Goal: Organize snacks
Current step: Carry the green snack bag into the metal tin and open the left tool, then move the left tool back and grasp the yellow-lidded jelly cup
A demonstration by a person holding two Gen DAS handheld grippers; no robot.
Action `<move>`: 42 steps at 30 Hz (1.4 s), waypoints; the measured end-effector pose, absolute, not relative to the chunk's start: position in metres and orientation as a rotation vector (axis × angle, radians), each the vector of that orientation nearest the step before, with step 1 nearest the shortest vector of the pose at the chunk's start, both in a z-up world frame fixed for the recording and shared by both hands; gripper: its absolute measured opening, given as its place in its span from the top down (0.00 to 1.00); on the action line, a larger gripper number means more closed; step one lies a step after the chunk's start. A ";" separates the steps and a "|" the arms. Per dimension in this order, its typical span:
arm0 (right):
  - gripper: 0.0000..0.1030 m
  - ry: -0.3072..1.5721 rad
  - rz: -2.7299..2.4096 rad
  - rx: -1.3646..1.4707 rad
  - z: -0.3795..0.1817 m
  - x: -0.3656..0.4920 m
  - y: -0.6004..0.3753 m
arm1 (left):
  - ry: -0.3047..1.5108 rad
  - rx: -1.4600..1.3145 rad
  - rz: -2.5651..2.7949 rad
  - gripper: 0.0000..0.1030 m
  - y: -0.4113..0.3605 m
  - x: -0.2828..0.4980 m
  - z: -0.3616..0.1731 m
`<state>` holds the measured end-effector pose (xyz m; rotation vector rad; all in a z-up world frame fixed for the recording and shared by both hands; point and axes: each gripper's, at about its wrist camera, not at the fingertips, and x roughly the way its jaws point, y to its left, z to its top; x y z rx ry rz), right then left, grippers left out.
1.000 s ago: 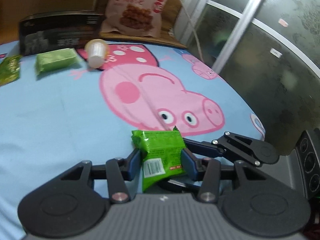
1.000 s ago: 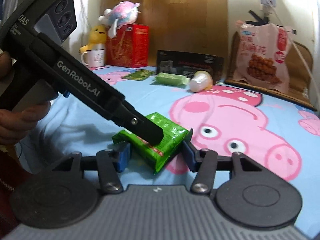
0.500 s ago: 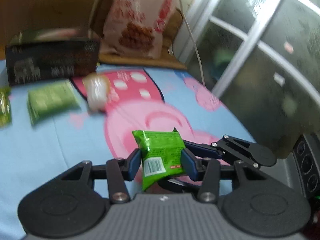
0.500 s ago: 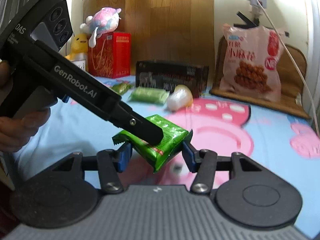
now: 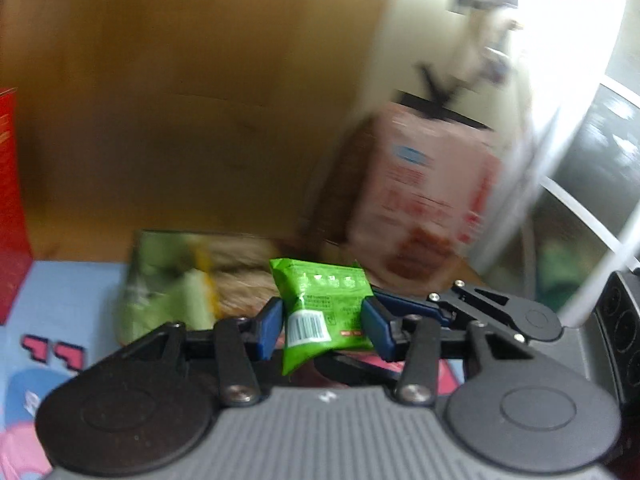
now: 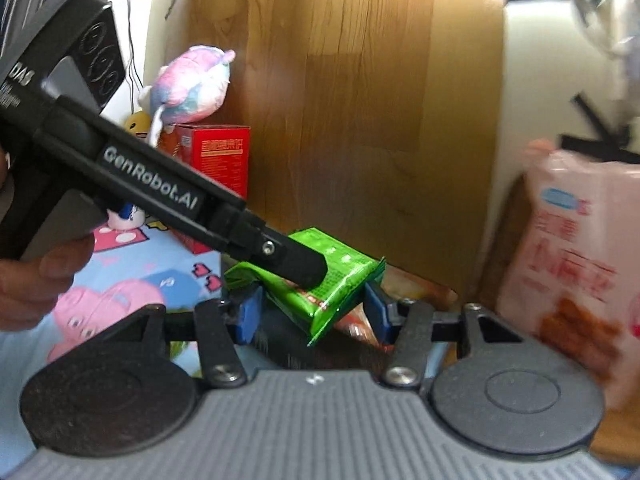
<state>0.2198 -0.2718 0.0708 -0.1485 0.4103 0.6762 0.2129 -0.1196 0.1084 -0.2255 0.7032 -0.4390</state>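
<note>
In your left wrist view, your left gripper (image 5: 323, 322) holds the green packet (image 5: 322, 304) at lower centre of the frame, one blue pad pressed on each side edge, barcode end pointing down toward the camera. The right gripper's fingers (image 5: 404, 306) come in from the right and meet the same packet. Behind it everything is smeared, though a pink bag (image 5: 432, 208) stands at the right and a red box (image 5: 10, 208) at the left edge. In your right wrist view, the packet (image 6: 340, 280) sits tilted at lower centre between the blue pads of your right gripper (image 6: 312, 312); the right pad touches its crimped end, but the left pad's contact is hidden, so I judge it a light hold. The left gripper's finger (image 6: 296, 262) lies across the packet's top. The packet looks light, soft and slick, likely crushable, so grip the flat crimped seams rather than the puffed middle, and squeeze gently.
</note>
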 end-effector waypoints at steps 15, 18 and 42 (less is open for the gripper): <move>0.38 0.515 0.699 -0.112 0.045 0.267 -0.232 | 0.720 -0.255 -0.242 0.51 -0.065 0.251 0.074; 0.39 0.462 0.668 -0.058 0.053 0.242 -0.267 | 0.667 -0.283 -0.248 0.51 -0.060 0.228 0.085; 0.47 0.629 0.617 0.141 0.007 0.080 -0.321 | 0.813 -0.363 -0.412 0.51 -0.102 0.033 0.028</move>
